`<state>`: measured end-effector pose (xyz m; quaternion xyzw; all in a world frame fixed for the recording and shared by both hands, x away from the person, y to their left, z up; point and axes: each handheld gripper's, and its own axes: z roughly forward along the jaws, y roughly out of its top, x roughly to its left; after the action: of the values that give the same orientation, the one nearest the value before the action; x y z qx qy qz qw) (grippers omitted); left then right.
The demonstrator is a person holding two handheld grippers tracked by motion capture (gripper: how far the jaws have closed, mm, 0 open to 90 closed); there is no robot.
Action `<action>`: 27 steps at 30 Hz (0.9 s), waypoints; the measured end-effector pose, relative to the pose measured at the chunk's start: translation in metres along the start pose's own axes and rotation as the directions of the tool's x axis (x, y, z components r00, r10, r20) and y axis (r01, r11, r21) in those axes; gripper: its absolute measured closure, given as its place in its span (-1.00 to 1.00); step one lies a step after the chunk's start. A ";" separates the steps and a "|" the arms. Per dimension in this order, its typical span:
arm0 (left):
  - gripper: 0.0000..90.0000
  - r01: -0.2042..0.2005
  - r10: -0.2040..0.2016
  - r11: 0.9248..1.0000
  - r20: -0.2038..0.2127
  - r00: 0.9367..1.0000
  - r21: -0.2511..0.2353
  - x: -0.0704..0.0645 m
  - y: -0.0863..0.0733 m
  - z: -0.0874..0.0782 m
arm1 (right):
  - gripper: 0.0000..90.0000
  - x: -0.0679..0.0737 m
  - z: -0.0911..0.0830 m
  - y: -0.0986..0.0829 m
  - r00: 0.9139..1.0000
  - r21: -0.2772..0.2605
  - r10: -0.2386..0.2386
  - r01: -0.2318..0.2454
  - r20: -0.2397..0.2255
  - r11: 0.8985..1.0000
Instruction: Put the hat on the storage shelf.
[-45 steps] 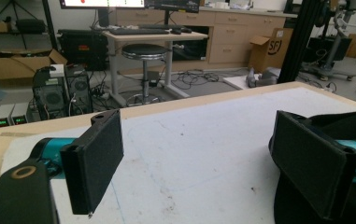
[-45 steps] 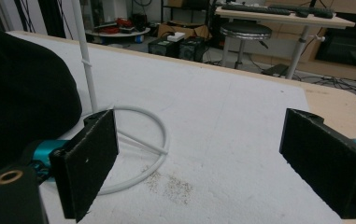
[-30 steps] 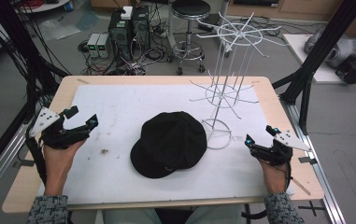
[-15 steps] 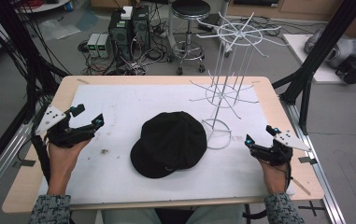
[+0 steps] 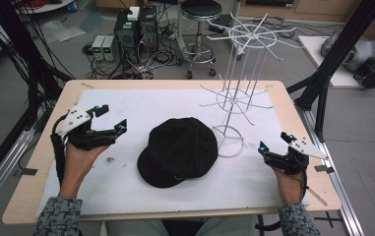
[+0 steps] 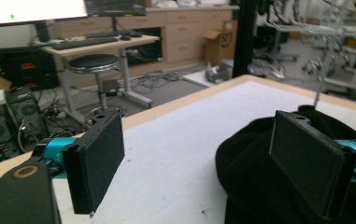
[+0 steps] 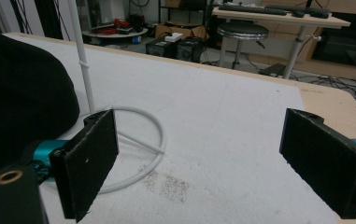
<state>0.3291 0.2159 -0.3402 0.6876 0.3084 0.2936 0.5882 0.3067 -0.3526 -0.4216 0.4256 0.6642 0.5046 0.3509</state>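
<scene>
1. Two grippers, both with jaws spread wide and holding nothing: your left gripper (image 5: 110, 117) sits left of the black cap (image 5: 179, 151), your right gripper (image 5: 275, 143) near the table's right edge.
2. Cap: soft, matte fabric, rounded crown, lying mid-table on the white, slightly grainy mat (image 5: 140, 105).
3. White wire rack (image 5: 238, 78): thin rods, ring base just beside the cap.
4. Wooden table (image 5: 42, 162); stool (image 5: 201, 10) and computer cases (image 5: 137, 24) on the floor behind.

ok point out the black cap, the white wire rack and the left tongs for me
black cap (image 5: 182, 147), high view, middle of the crown
white wire rack (image 5: 229, 140), high view, ring base on the table
left tongs (image 5: 110, 118), high view, midway between the two tips
</scene>
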 end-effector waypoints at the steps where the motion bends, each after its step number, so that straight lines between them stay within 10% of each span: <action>1: -0.60 -0.004 0.004 1.000 0.008 1.000 0.000 -0.001 0.002 0.005 | -0.76 0.000 0.000 0.000 1.000 0.002 -0.002 0.002 0.000 1.000; 13: -0.57 -0.007 0.000 0.999 0.159 0.987 0.041 -0.022 0.014 0.057 | -0.76 -0.003 -0.003 -0.001 1.000 -0.005 0.017 -0.017 0.001 1.000; 27: -0.55 -0.037 -0.001 0.993 0.324 0.946 0.113 -0.054 0.006 0.118 | -0.76 -0.005 -0.003 -0.002 1.000 -0.004 0.021 -0.021 0.000 1.000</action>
<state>0.3857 0.0996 -0.3523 0.7626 0.2181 0.1635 0.5866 0.3050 -0.3583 -0.4223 0.4319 0.6587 0.5095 0.3465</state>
